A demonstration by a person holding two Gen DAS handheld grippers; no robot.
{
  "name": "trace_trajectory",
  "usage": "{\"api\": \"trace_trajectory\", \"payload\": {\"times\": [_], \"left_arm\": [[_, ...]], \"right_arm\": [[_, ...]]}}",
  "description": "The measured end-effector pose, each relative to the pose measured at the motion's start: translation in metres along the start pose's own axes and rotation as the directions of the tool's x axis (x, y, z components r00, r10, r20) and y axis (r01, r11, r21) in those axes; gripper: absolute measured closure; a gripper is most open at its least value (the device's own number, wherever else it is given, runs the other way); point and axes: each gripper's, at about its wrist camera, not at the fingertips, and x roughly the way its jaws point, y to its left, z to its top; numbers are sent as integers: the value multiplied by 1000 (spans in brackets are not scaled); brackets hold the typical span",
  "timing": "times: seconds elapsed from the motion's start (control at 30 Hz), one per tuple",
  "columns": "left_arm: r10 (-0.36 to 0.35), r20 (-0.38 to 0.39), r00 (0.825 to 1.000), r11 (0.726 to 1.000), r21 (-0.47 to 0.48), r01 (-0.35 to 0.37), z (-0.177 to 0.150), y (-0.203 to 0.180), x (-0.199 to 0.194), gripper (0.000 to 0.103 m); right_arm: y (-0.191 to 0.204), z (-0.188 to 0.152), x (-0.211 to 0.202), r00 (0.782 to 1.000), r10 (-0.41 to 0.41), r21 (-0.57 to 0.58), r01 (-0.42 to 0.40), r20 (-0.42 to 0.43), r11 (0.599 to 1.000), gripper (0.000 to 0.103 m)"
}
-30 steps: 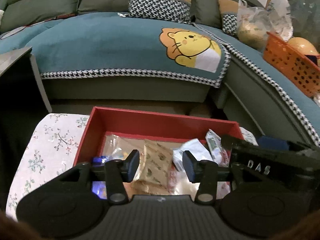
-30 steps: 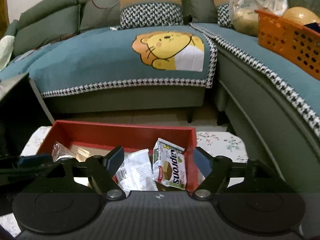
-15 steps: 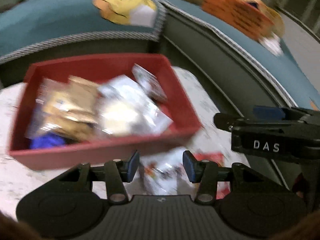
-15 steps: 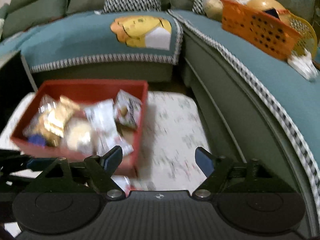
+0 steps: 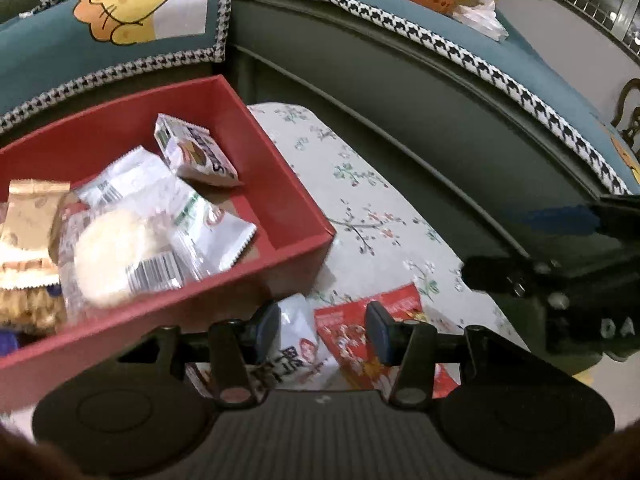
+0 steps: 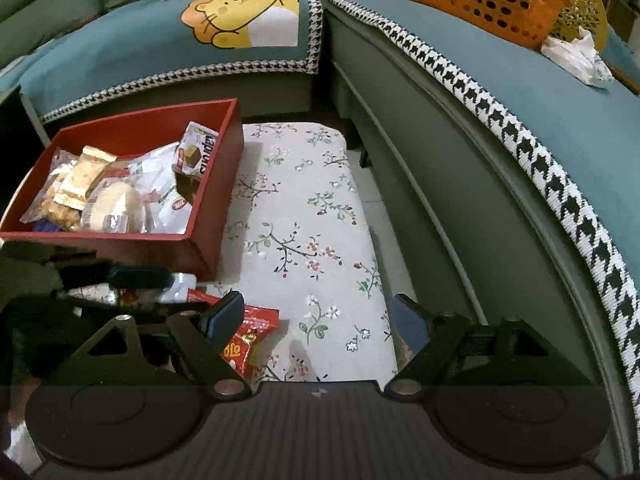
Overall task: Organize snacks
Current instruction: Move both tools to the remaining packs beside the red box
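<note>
Now the left claw (image 5: 323,326) hangs half-open, empty, above a white packet (image 5: 294,344) and red packet (image 5: 362,332); right claw (image 6: 316,320) wide, empty.

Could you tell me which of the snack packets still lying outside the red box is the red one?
It is the red packet on the floral cloth, lying right of the white packet with dark lettering; the other packets sit inside the red box.

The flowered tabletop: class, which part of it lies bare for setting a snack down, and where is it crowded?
Free: the wide strip of flowered tabletop between the red box and the sofa base, running to the far edge. Crowded: the near corner in front of the box, where a red packet and a white packet lie; the box is heaped with snacks.
</note>
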Motion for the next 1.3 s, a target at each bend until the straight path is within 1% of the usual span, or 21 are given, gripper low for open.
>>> {"api": "trace_trajectory", "payload": {"times": [0.1,0.17,0.2,0.23,0.37,0.5,0.57,0.63,0.7,0.73,0.8,0.83,0.87,0.9,1.0,1.07,1.1,1.2,1.23,1.27,1.3], "left_arm": [[5,-10,1000,1000,6,-5,-3,8,12,49],[24,-31,999,1000,-5,-25,-8,13,19,44],[22,-19,1000,1000,-9,-22,-11,14,17,44],[20,-26,999,1000,-20,-21,-13,14,15,44],[5,-85,996,1000,-28,-7,-30,5,3,43],[30,-138,990,1000,-3,-30,-50,-9,-12,41],[25,-139,990,999,-21,-29,-56,-10,-17,41],[31,-132,991,997,-60,-40,-57,-8,-20,41],[26,-132,991,995,-90,-38,-61,-5,-21,39],[25,-134,991,995,-97,-38,-63,-5,-21,36],[50,-120,992,993,-99,-62,-64,-7,-19,31],[73,-115,991,991,-104,-85,-63,-8,-18,26],[99,-116,988,986,-120,-113,-62,-7,-17,24],[111,-118,987,981,-144,-127,-60,-5,-18,24],[75,-119,990,972,-214,-99,-58,3,-23,24],[75,-115,991,962,-252,-102,-62,5,-24,24],[79,-116,990,964,-245,-105,-63,2,-23,25],[146,-111,983,966,-198,-166,-66,-12,-20,26],[161,-110,981,967,-183,-179,-67,-17,-19,29],[181,-107,978,967,-162,-197,-68,-21,-18,38],[201,-109,974,967,-139,-215,-69,-25,-18,39]], "right_arm": [[-1,-3,1,1000,11,-2,-11,-10,1000,18],[-2,-4,2,1000,16,-3,-16,-16,1000,18],[-2,-4,2,1000,16,-3,-16,-16,1000,18],[-2,-4,2,1000,17,-2,-17,-17,1000,18],[-4,-5,1,999,32,13,-31,-22,999,18],[-3,-7,-1,999,32,11,-32,-30,999,18],[-1,-8,-2,999,38,7,-38,-33,999,18],[2,-9,-2,998,42,-8,-42,-39,999,18],[6,-10,0,998,45,-31,-46,-46,998,18],[8,-10,0,998,44,-42,-46,-48,998,18],[7,-11,2,998,44,-48,-47,-53,998,18],[7,-11,3,997,44,-46,-47,-58,998,18],[6,-11,4,997,41,-46,-44,-63,998,18],[6,-12,5,997,40,-46,-43,-67,998,18],[6,-14,11,996,50,-58,-54,-74,997,18],[10,-16,19,995,44,-90,-53,-94,995,18],[11,-16,24,994,38,-96,-49,-105,994,18],[12,-15,30,993,34,-104,-46,-115,994,18],[11,-14,30,993,32,-102,-44,-112,994,18],[10,-14,30,994,35,-97,-45,-108,994,18],[8,-13,29,994,38,-91,-47,-100,995,18]]}}
